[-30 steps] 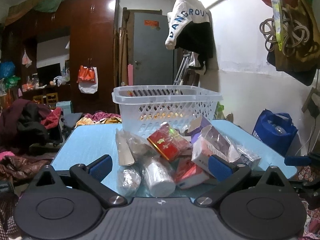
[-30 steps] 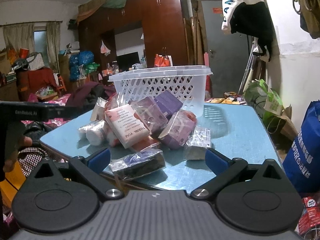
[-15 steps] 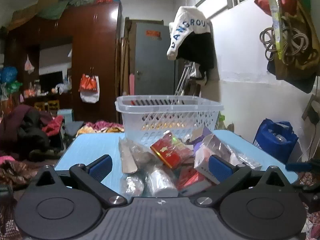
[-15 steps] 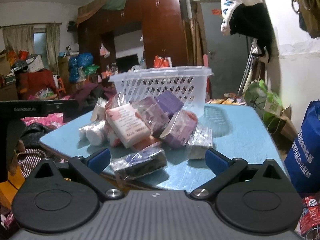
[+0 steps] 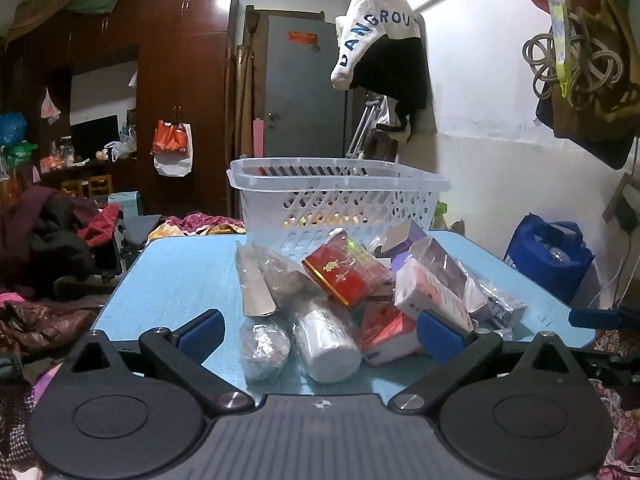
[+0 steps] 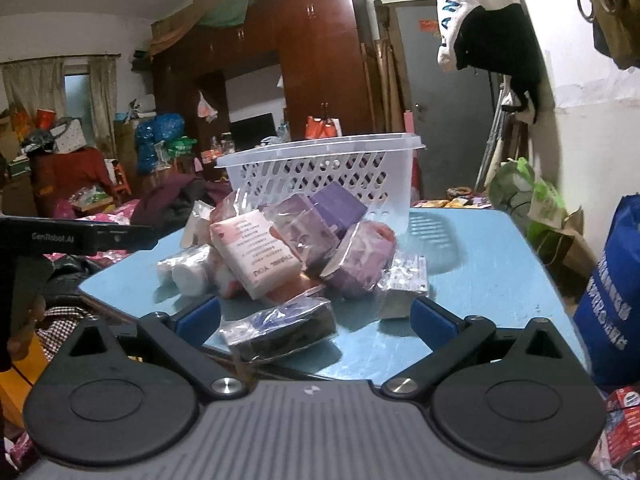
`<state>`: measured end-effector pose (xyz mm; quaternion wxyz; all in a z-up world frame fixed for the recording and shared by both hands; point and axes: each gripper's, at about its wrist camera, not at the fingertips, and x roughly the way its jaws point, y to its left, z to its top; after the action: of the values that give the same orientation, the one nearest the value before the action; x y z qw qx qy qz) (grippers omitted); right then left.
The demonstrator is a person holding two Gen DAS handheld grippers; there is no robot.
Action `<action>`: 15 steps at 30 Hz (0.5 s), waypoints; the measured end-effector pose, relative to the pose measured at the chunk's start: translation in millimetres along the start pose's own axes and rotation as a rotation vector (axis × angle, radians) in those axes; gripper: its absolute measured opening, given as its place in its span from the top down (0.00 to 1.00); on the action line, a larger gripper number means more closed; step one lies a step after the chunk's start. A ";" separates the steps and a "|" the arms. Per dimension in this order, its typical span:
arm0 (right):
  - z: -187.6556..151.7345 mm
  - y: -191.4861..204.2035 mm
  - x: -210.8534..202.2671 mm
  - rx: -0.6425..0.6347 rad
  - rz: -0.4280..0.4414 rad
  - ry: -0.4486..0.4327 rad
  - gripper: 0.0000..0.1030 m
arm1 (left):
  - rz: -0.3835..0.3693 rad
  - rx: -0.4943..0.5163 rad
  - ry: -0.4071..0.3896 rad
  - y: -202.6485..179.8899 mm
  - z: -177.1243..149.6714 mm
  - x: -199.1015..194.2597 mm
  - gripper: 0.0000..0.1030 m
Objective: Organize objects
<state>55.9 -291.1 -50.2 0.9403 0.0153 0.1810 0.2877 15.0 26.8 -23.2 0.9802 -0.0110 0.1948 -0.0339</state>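
Note:
A pile of wrapped packets lies on a blue table (image 5: 180,276) in front of a white lattice basket (image 5: 340,196). The pile holds a red box (image 5: 346,270), a white roll (image 5: 330,338), a silver packet (image 5: 264,344) and a pink-white box (image 5: 434,296). My left gripper (image 5: 320,334) is open and empty at the near edge of the pile. In the right wrist view the basket (image 6: 320,172) stands behind the pile, with a pink-white box (image 6: 256,252), purple packets (image 6: 360,260) and a dark packet (image 6: 280,326). My right gripper (image 6: 316,318) is open around the dark packet, not closed on it.
The blue table (image 6: 480,264) ends close in front of both grippers. A blue bag (image 5: 548,252) stands on the floor to the right. Clothes (image 5: 48,240) are heaped to the left. My left gripper's body (image 6: 76,236) shows at the left of the right wrist view.
Both cameras shifted slightly; the left wrist view dipped then rose back. The right gripper edged a little closer to the dark packet. Both jaws stayed open; nothing in the pile moved.

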 end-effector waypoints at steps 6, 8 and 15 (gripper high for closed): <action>-1.4 3.1 0.2 -0.010 0.015 -0.001 0.00 | -0.001 0.003 0.009 0.2 -0.9 3.5 0.00; -1.4 3.0 0.8 -0.010 0.016 0.001 0.00 | 0.001 0.005 0.010 -0.4 -1.9 3.9 0.00; -1.0 3.7 -0.1 -0.015 0.016 -0.004 0.00 | -0.008 0.015 -0.012 3.7 -2.7 -1.3 0.00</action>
<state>53.6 -288.2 -50.5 0.9384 0.0105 0.1768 0.2967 13.0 30.6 -25.4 0.9813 -0.0049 0.1886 -0.0392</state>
